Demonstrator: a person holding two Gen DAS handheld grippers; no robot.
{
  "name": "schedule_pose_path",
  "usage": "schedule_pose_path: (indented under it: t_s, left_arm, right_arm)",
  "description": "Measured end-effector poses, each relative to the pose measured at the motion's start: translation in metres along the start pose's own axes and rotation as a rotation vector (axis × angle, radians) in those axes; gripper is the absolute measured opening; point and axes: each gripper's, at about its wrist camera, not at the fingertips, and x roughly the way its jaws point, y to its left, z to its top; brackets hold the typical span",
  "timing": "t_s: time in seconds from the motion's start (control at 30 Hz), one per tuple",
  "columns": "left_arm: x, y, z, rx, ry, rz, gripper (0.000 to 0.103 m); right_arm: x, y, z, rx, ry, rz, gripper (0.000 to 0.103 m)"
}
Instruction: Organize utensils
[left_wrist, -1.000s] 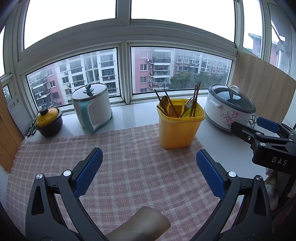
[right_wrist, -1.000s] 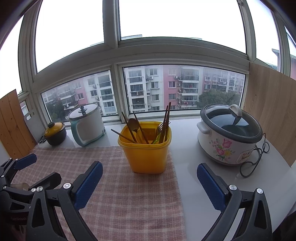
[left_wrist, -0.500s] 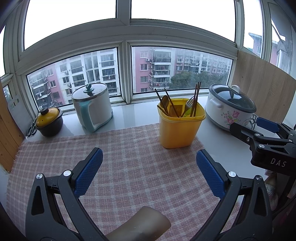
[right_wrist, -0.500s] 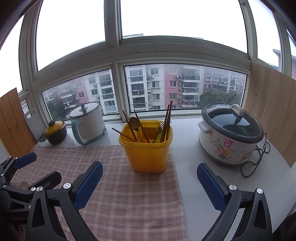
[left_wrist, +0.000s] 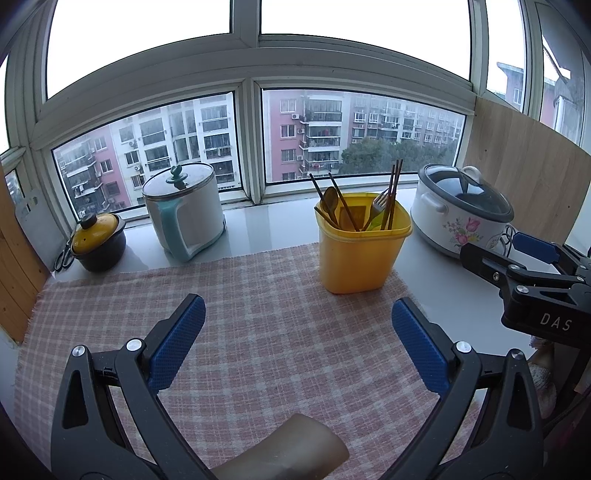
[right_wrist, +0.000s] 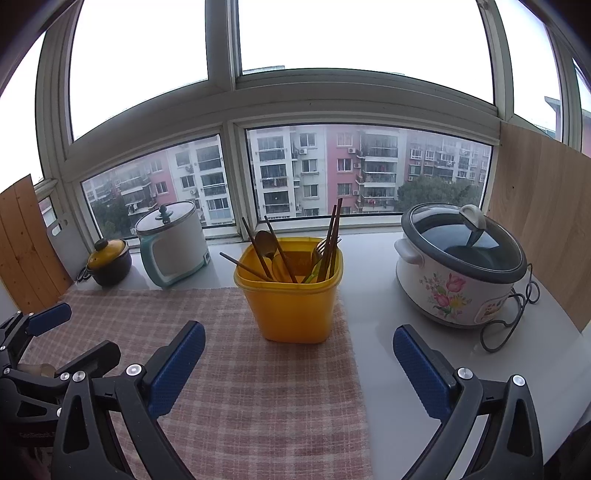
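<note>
Left gripper (left_wrist: 297, 345) released, empty | right gripper (right_wrist: 298, 360) released, empty | yellow utensil holder (right_wrist: 293, 295) far on checked cloth (left_wrist: 258, 332), chopsticks (right_wrist: 334, 236), spoon (right_wrist: 266, 242), fork (left_wrist: 378, 205) inside | advice: pinch one handle high, lift straight up

Both looking low over the counter toward the window, left wrist view from the left, right wrist view nearer, sharing the yellow utensil holder (left_wrist: 364, 254) (right_wrist: 293, 295) and checked cloth (left_wrist: 258, 332) (right_wrist: 258, 387).
</note>
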Motion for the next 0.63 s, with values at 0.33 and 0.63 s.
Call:
schedule_pose_path:
  t_s: [0.33, 0.63]
  left_arm:
    - [0.001, 0.001, -0.002, 0.006, -0.003, 0.003, 0.103]
    - [0.000, 0.006, -0.006, 0.010, -0.017, 0.013, 0.103]
  right_arm:
    - [0.002, -0.002, -0.001, -0.001, 0.005, 0.001, 0.103]
    - [0.011, -0.002, -0.003, -0.004, 0.019, 0.001, 0.103]
